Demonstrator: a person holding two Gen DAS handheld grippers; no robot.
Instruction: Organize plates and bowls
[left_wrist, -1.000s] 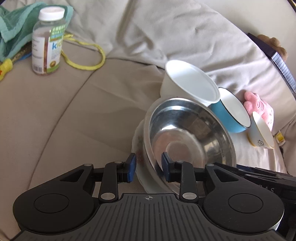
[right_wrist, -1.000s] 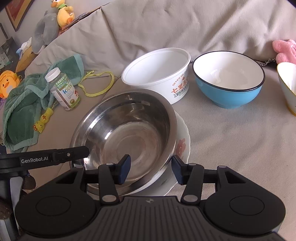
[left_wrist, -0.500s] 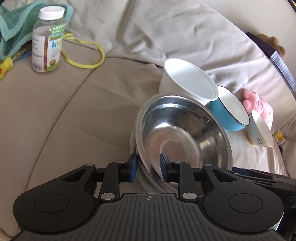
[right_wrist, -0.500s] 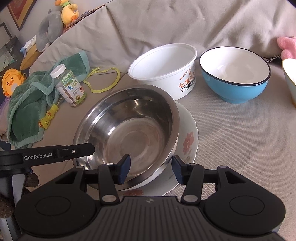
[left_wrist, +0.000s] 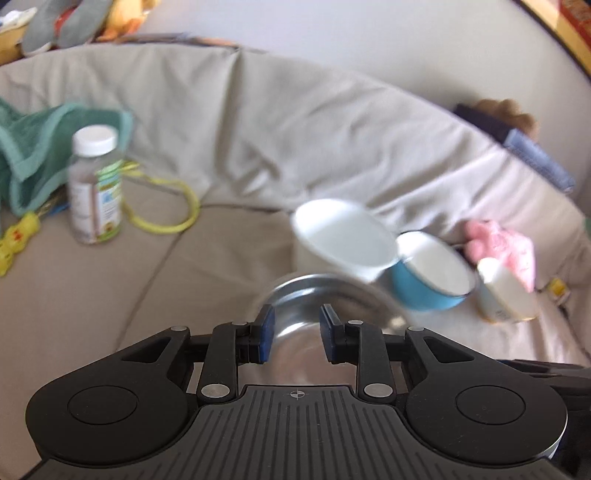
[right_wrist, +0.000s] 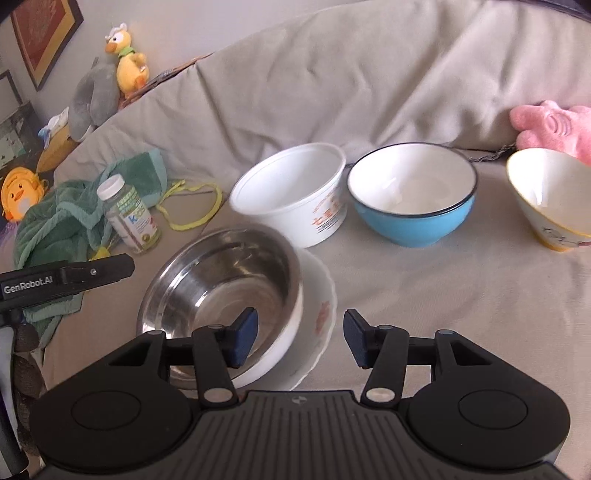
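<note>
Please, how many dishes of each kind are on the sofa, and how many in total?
Steel bowl: 1
White paper tub: 1
Blue bowl: 1
Cream bowl: 1
Flowered plate under the steel bowl: 1
Total: 5

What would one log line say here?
steel bowl: on flowered plate | right gripper: open, just widened, over bowl rim | left gripper: just narrowed, empty

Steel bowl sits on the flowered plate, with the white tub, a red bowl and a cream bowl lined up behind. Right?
Not quite: the middle bowl is blue, not red, as the right wrist view shows. The steel bowl does sit on the flowered plate, with the white tub and cream bowl in that row.
</note>
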